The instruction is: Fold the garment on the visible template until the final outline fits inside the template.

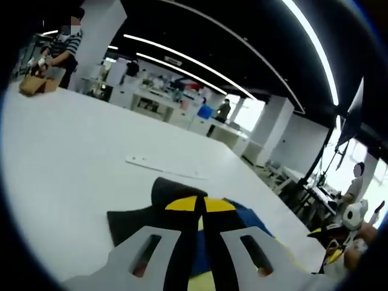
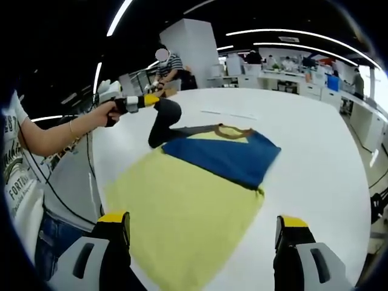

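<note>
On table point(image 2: 327, 151), left gripper point(image 2: 159, 100) pinches garment point(image 2: 182, 206) sleeve; right gripper point(image 2: 203, 230) wide.

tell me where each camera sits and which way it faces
Left gripper view: rides the left tool, shut on the dark sleeve of the yellow, blue and black garment, facing across the white table.
Right gripper view: rides the open right tool, looking over the garment toward the person's arm and left tool.
Shared: garment, table, left tool.
</note>
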`<move>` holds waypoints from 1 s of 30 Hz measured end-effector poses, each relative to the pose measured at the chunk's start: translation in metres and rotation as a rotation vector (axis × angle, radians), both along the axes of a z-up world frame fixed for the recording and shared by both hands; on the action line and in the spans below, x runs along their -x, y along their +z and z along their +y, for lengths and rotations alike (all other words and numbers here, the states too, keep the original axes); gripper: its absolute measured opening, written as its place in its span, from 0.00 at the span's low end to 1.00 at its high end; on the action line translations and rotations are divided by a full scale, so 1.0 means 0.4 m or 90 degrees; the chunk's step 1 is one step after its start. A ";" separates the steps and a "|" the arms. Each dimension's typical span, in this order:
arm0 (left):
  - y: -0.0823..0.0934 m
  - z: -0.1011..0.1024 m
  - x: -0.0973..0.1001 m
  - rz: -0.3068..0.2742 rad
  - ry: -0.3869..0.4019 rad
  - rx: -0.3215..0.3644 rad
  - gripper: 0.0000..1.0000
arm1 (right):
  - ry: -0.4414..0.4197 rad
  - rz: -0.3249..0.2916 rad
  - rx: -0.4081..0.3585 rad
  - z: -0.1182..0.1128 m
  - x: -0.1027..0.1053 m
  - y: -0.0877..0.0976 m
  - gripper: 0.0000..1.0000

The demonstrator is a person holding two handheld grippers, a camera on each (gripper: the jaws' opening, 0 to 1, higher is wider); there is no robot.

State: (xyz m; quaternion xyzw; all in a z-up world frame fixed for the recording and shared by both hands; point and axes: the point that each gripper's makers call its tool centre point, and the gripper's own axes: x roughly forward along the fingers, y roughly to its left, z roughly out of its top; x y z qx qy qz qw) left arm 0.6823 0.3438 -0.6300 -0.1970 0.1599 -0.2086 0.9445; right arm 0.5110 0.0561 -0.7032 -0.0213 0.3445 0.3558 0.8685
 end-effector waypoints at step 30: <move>-0.025 -0.233 -0.060 0.006 -0.079 0.025 0.00 | 0.000 0.014 0.003 -0.009 0.003 -0.022 0.98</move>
